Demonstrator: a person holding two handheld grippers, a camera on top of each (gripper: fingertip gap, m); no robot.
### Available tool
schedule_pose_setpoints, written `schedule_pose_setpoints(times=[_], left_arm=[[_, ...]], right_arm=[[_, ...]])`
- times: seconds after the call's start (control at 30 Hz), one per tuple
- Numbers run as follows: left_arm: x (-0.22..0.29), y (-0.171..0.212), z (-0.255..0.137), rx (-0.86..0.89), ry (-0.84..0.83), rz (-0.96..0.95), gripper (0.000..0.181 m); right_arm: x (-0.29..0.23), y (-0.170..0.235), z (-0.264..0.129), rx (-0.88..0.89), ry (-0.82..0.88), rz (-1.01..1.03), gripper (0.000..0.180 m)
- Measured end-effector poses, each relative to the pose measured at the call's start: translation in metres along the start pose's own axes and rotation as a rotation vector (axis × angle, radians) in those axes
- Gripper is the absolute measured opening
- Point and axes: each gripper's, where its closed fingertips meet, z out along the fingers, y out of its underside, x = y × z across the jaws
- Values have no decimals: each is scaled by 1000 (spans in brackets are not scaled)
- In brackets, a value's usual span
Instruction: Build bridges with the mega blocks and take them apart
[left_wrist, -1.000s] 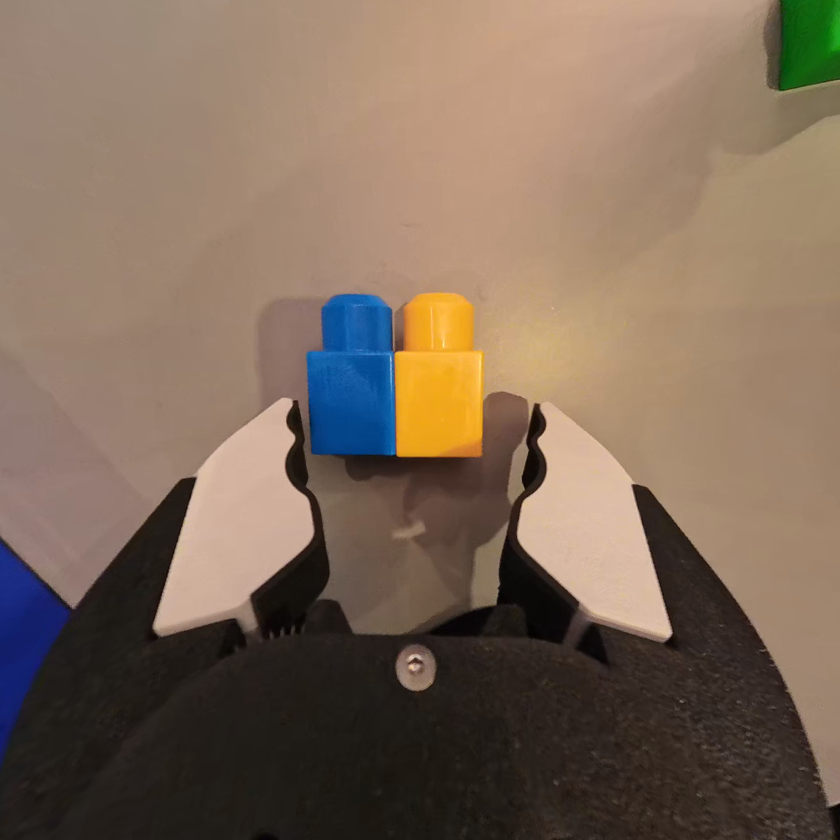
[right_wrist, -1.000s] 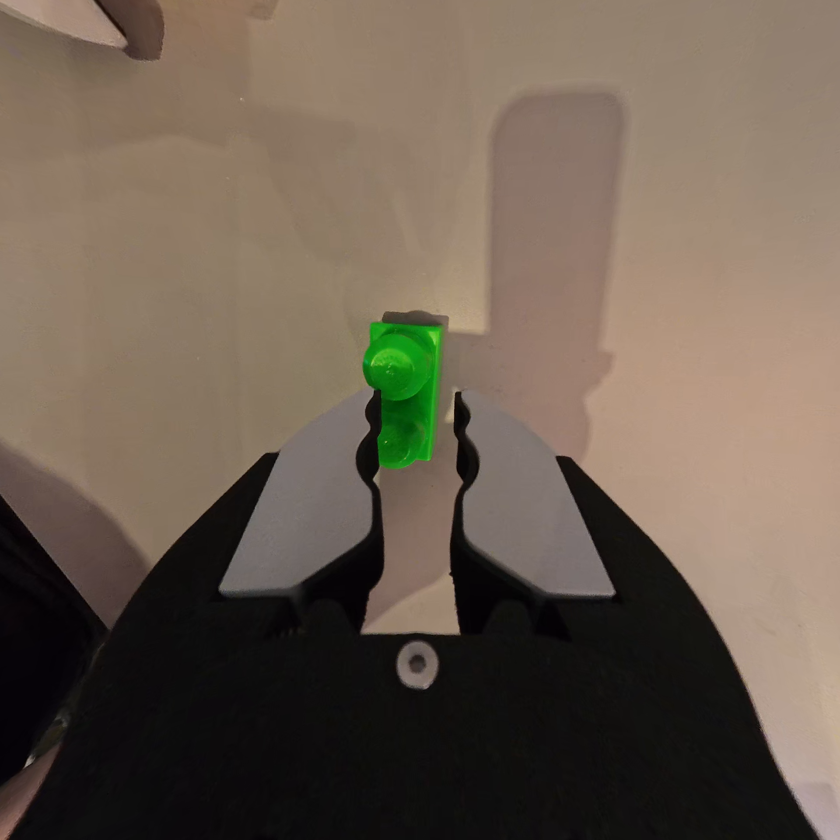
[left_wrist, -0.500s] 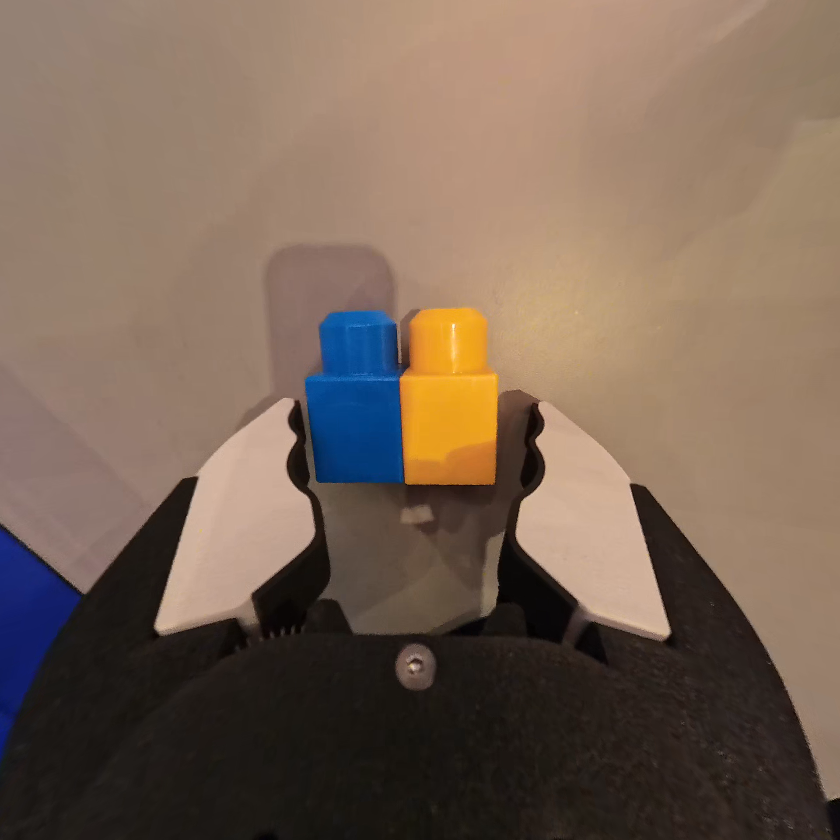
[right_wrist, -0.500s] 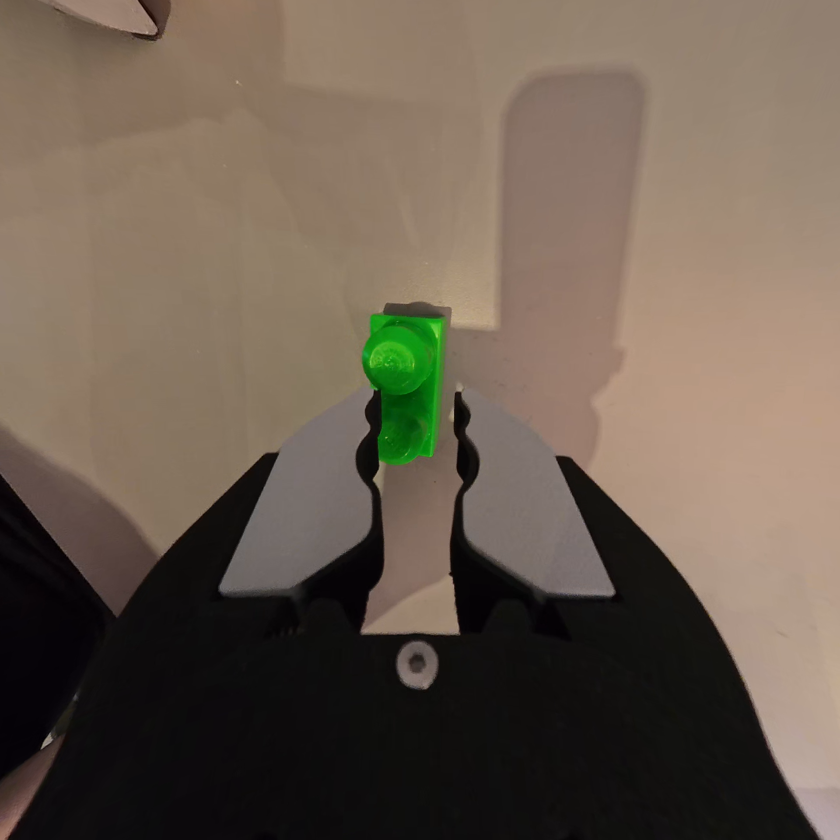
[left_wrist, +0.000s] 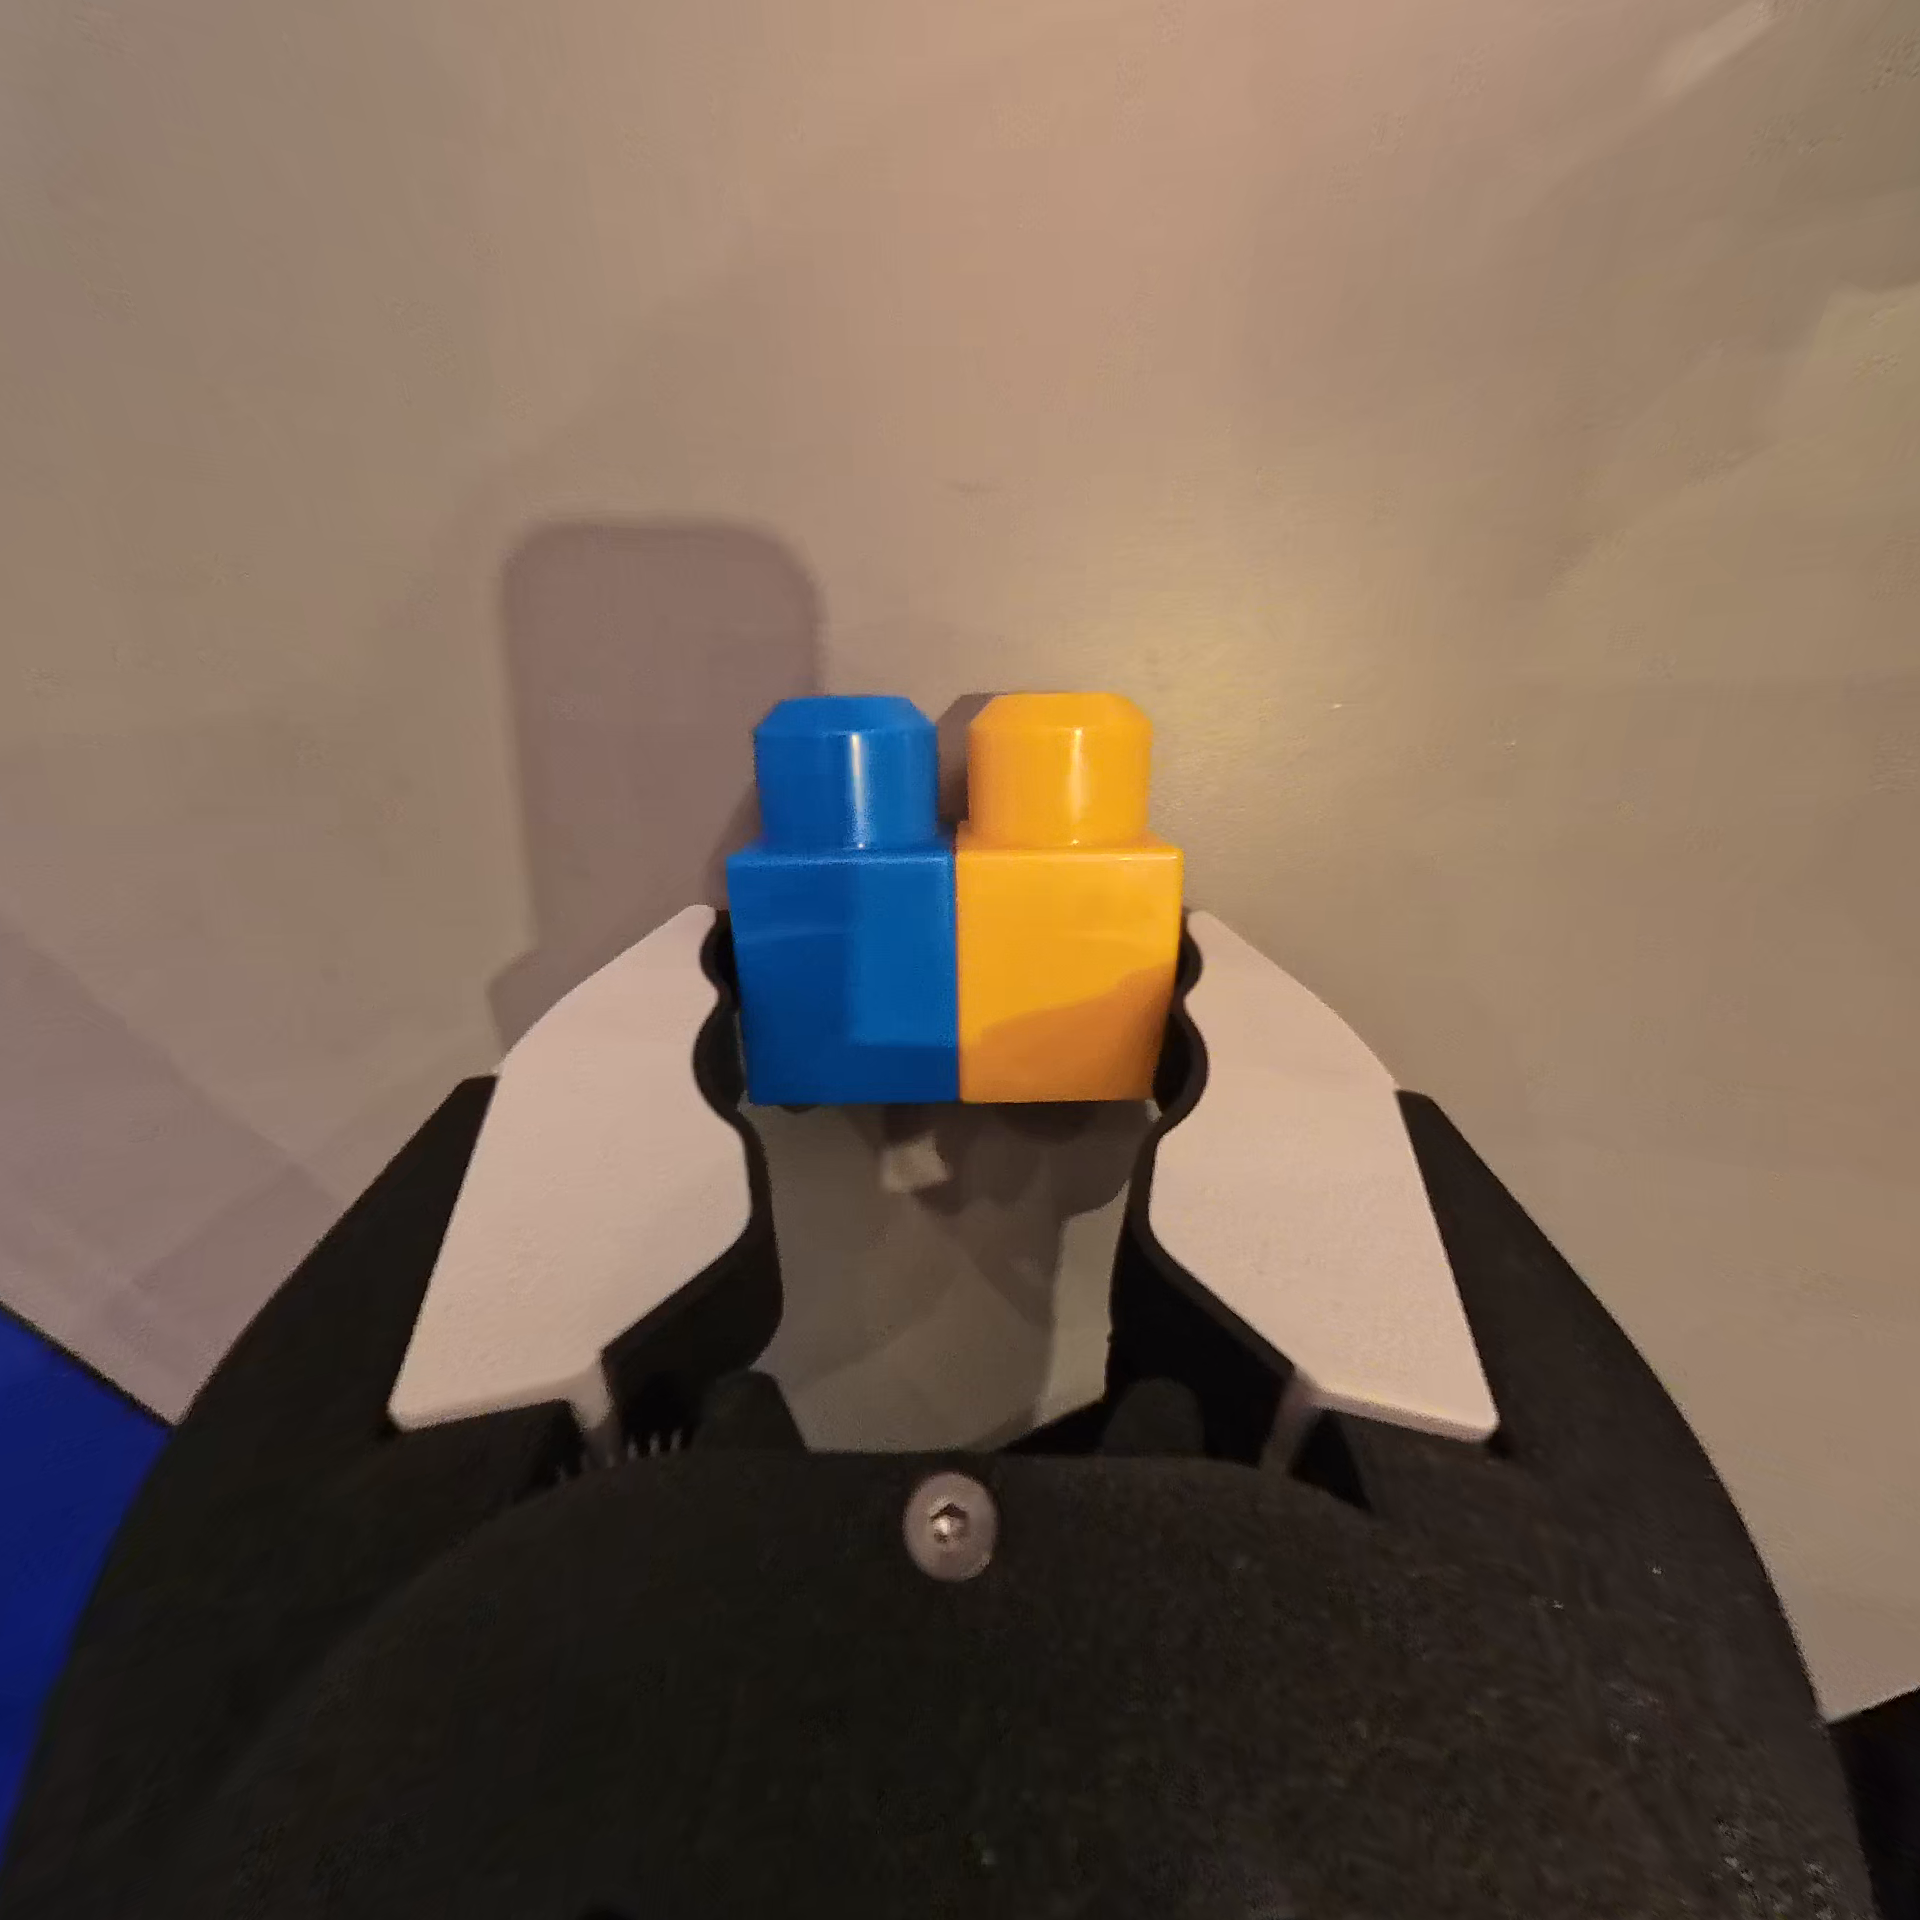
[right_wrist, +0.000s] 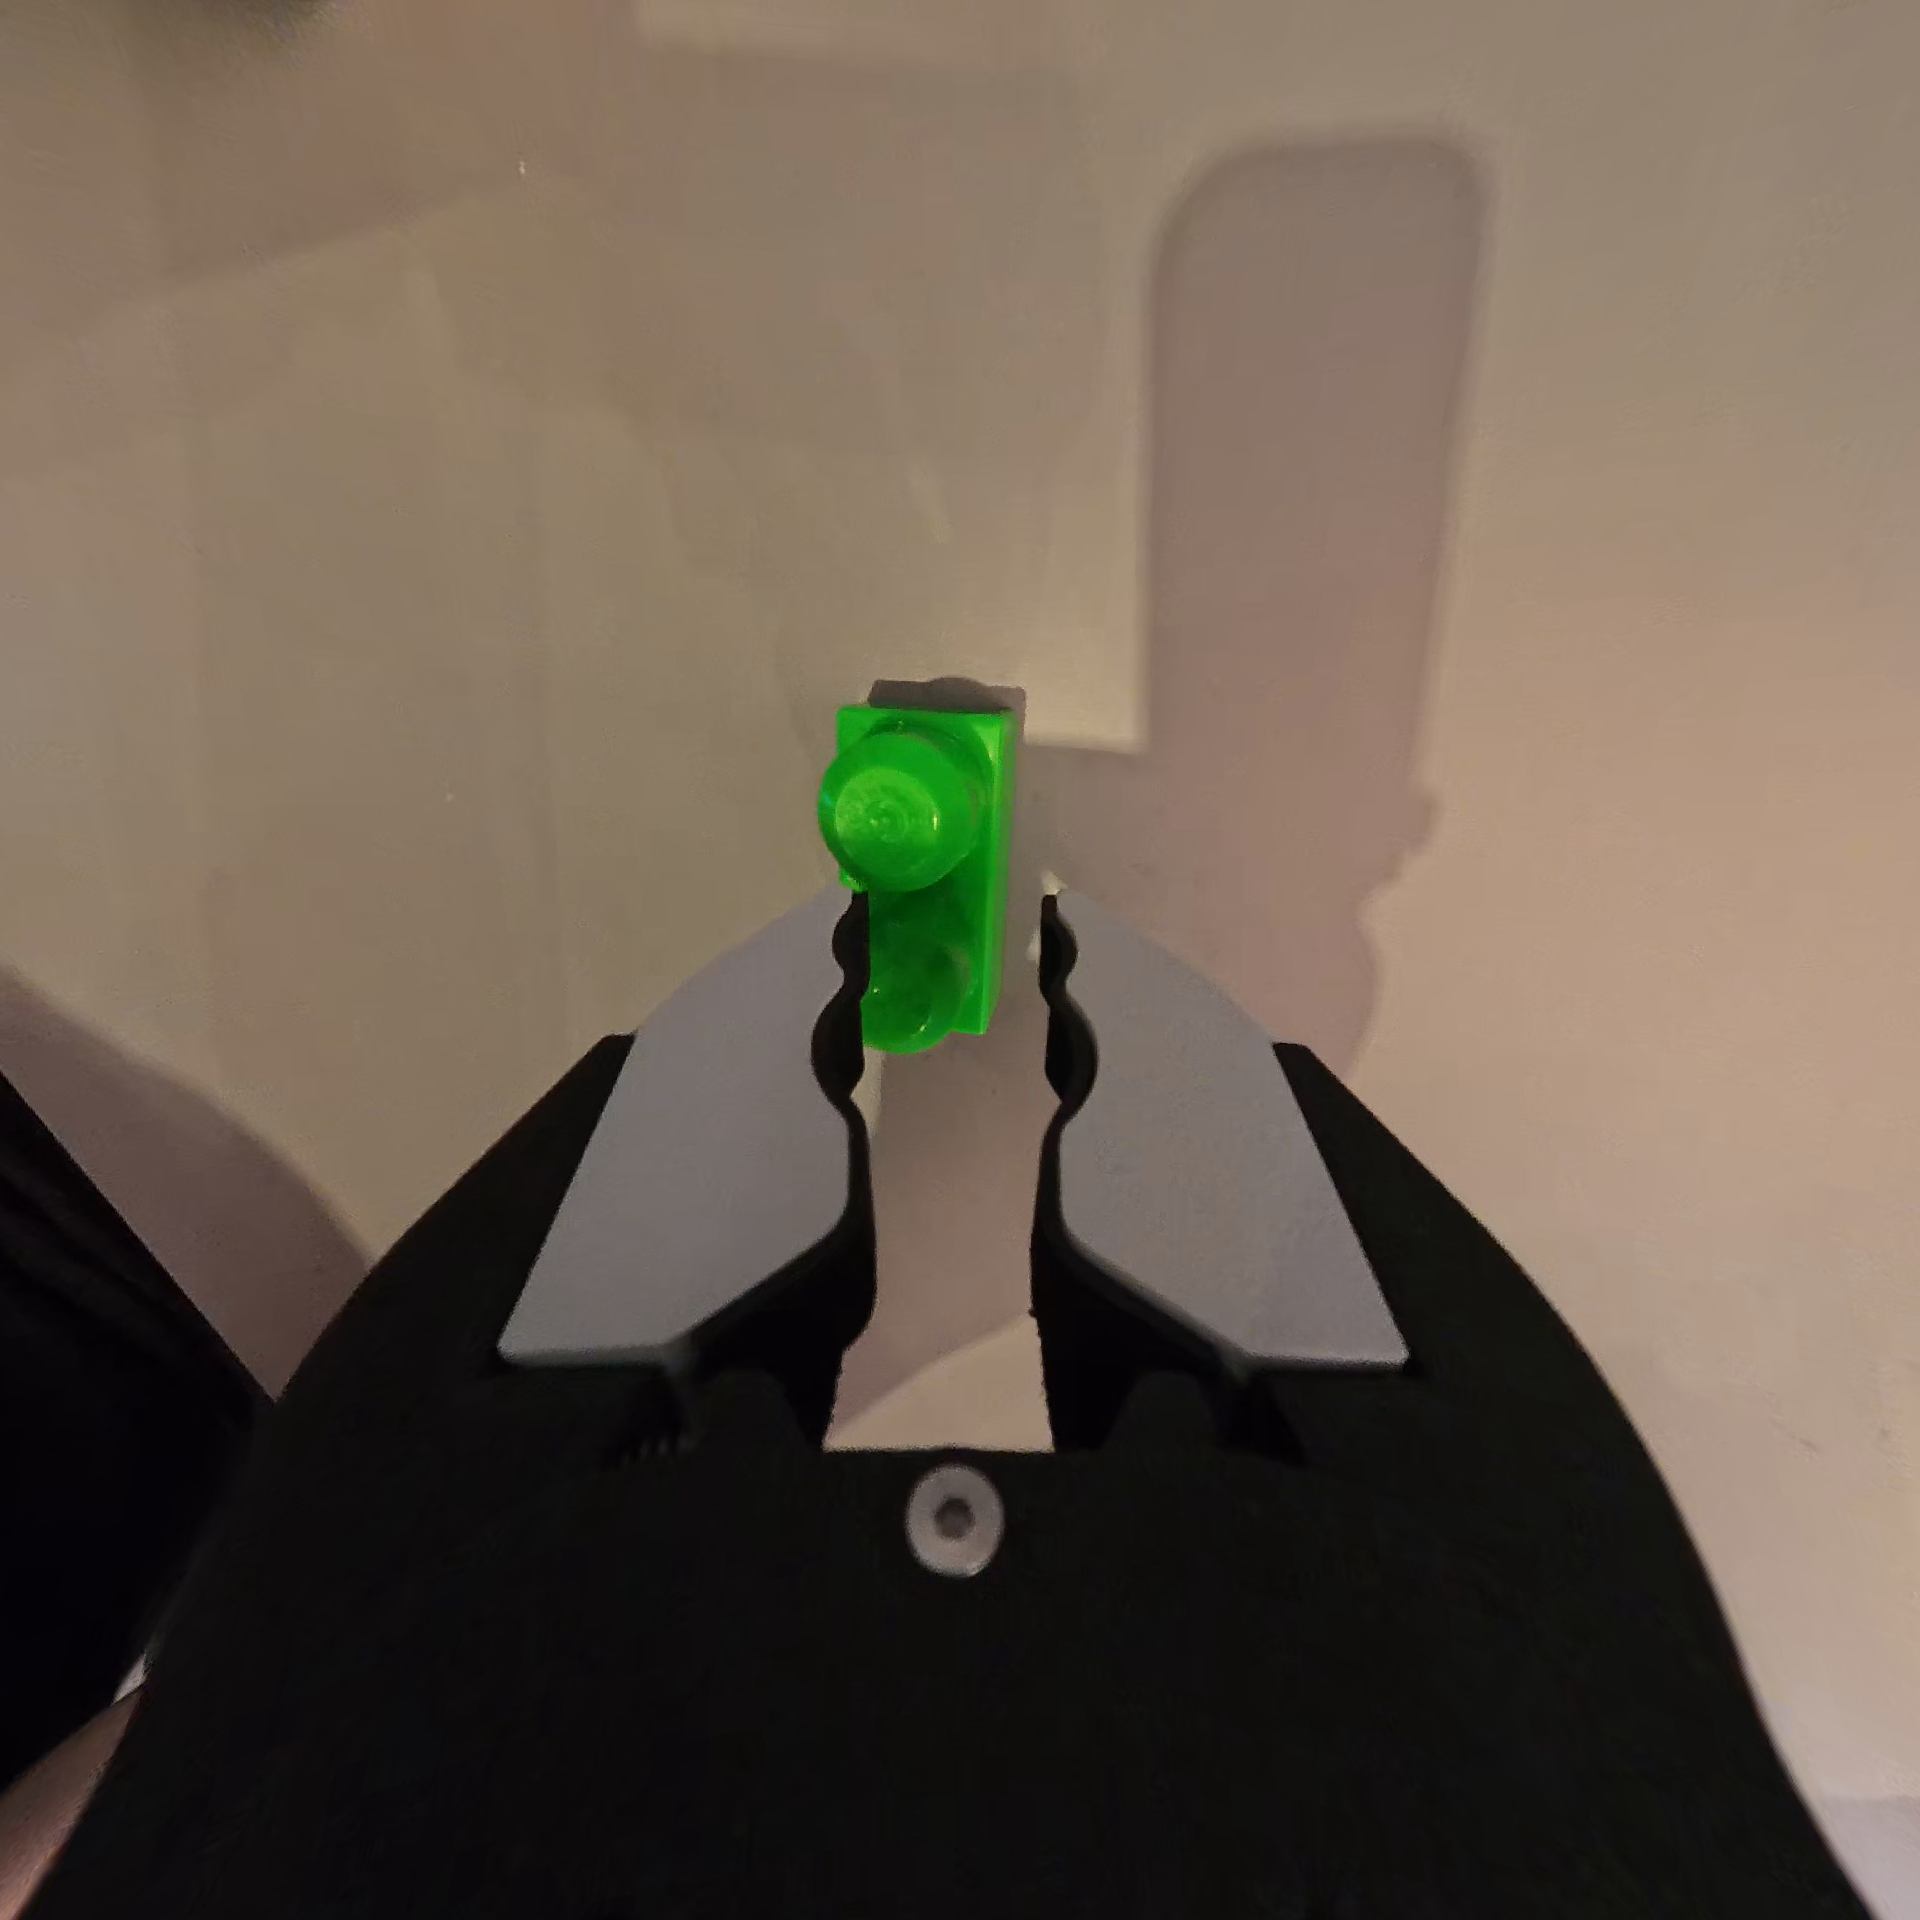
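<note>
In the left wrist view, a blue block (left_wrist: 842, 966) and an orange block (left_wrist: 1065, 966) stand side by side, studs up, on a pale table (left_wrist: 1455, 520). My left gripper (left_wrist: 954, 997) is closed on the pair, with one fingertip against the blue block's outer side and the other against the orange block's. In the right wrist view, a green two-stud block (right_wrist: 925, 883) sits between the tips of my right gripper (right_wrist: 948, 966), its studs turned toward the left finger and the camera. The right jaws are narrow. A thin gap shows on the block's right side.
A blue object (left_wrist: 62, 1507) shows at the lower left edge of the left wrist view. A dark shape (right_wrist: 94, 1299) fills the left edge of the right wrist view. Gripper shadows fall across the table in both views.
My left gripper moved forward around the blue and orange blocks and its fingers closed onto their sides. The green block left the left view's top right corner. The right gripper's opening is unchanged.
</note>
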Motion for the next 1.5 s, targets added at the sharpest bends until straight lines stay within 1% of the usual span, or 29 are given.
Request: schedule_pose_setpoints(times=[0.1, 0.2, 0.3, 0.43, 0.53, 0.63, 0.67, 0.73, 0.87, 0.93, 1.03, 1.1, 1.17, 1.37, 1.43, 1.5], left_arm=[[-2, 0, 0, 13, 2, 3, 75], [-2, 0, 0, 1, 5, 15, 75], [-2, 1, 0, -11, 5, 20, 75], [-2, 2, 0, -21, 7, 27, 75], [-2, 3, 0, -19, 6, 27, 75], [-2, 5, 0, -14, 3, 26, 75], [-2, 5, 0, -12, 3, 27, 75], [-2, 6, 0, -5, 2, 28, 75], [-1, 7, -1, 21, 1, 32, 75], [-1, 6, -1, 45, 1, 29, 75], [-6, 5, -5, 104, -49, 47, 75], [-5, 2, -11, 161, -78, 69, 75], [1, -6, -23, 236, -114, 103, 75], [27, -42, -75, 439, -408, 349, 75], [41, -50, -87, 473, -438, 397, 75], [52, -56, -94, 488, -432, 417, 75]], right_arm=[[-4, -1, -6, 37, -47, 56, 36], [1, -2, -15, 79, -21, 80, 45], [-4, 1, -15, 57, -4, 43, 50], [-9, -2, 1, 3, 30, -13, 53], [-9, 1, 17, -67, 59, -22, 53], [-3, 8, 28, -143, 122, -28, 47], [-2, 6, 30, -143, 140, -41, 40], [-4, 5, 31, -152, 157, -61, 35], [-4, 6, 30, -183, 191, -122, 35], [-7, 4, 29, -172, 173, -129, 35], [-12, -5, 22, -96, 113, -111, 35], [-17, -14, 13, -12, 64, -95, 35], [-29, -30, 2, 112, -41, -73, 34], [-64, -78, -48, 517, -428, 3, 35], [-70, -86, -67, 624, -523, 20, 35], [-71, -91, -82, 703, -570, 30, 35]])
